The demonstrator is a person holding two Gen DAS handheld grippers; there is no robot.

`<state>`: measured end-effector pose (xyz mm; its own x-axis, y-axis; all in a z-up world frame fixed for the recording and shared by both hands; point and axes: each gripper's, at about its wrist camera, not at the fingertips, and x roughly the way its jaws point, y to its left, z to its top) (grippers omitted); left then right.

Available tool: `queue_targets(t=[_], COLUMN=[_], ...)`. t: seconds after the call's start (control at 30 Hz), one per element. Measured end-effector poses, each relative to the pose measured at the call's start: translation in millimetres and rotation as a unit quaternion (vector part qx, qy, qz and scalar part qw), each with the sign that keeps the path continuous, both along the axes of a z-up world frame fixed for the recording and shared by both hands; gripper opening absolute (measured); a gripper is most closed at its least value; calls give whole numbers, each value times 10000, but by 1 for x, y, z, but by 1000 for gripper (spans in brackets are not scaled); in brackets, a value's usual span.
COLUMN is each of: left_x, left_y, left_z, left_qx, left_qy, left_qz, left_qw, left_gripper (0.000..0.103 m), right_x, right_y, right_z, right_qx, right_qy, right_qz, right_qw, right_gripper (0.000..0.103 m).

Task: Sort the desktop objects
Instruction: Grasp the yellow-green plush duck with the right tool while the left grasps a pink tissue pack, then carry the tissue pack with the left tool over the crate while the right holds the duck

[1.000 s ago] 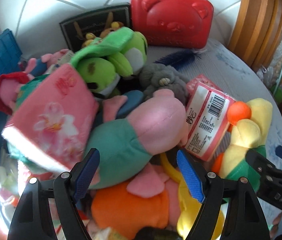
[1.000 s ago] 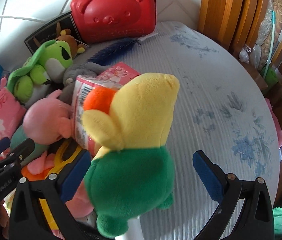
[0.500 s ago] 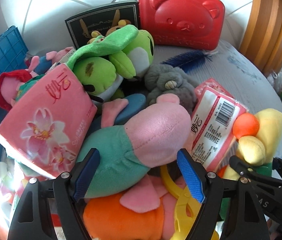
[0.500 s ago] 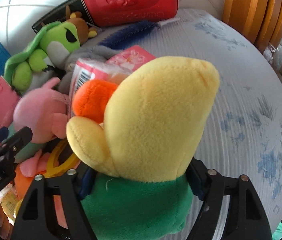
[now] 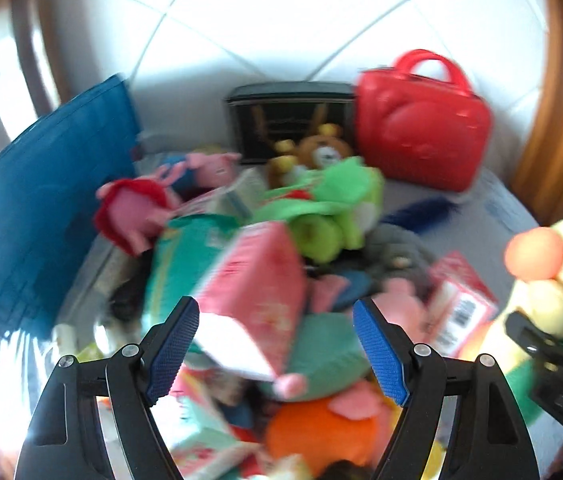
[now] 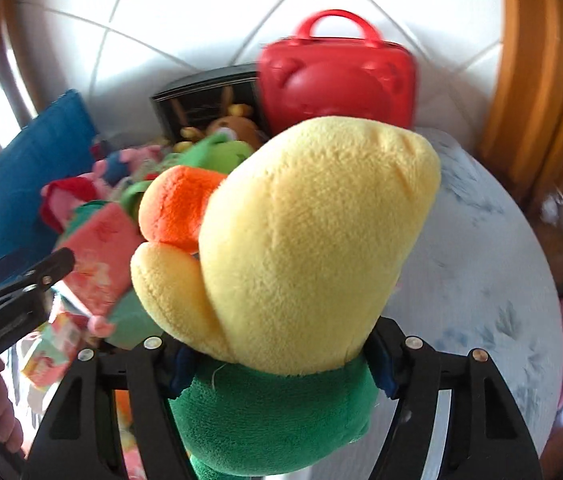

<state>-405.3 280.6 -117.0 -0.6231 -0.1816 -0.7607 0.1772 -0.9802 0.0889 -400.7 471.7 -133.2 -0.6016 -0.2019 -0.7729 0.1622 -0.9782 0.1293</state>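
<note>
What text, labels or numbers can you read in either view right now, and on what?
No text reads clearly; motion blur smears the left wrist view.
Red-and-white packet: barcode and small print, too blurred to read.
Pink tissue pack: printing blurred, unreadable.
Black box: markings, no legible words.

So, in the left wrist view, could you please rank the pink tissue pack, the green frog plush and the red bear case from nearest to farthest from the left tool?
1. Pink tissue pack: just ahead of the left tool, between its open fingers.
2. Green frog plush: mid-pile, slightly right.
3. Red bear case: at the back right, by the wall.
</note>
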Motion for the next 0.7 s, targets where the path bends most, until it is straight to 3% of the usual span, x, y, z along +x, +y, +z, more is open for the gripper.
queue_targets(t=[0.13,0.33,0.37,0.4,0.53,0.7], left_x=[-15,-34,-36,-36,-33,-23], left_y=[-27,-41,-40,-39,-32,-29], left_z=[-23,-58,-61,-63,-60,-41], left_qx=[64,495,537,602,554,587], left_qy=[-302,-687,-686,-664,-557,-331], left_qz=[229,112,58,-16,-143,-242], left_qw=[9993,9963,9962,9960,9968,9974], left_gripper=[80,80,72,66,57,54], right_x=[-7,-23,-25,-26,-30,-32], right_y=[-28,-56,-58,-60,-63,-71], right_z=[-4,-25,-27,-28,-26,-17], right_qx=[-24,60,80,97,175,258], right_qy=[-111,-397,-432,-451,-454,-335], right_qz=[309,423,421,410,392,396], right_qw=[9995,9983,9981,9981,9980,9983], right_gripper=[68,68,68,68,68,68])
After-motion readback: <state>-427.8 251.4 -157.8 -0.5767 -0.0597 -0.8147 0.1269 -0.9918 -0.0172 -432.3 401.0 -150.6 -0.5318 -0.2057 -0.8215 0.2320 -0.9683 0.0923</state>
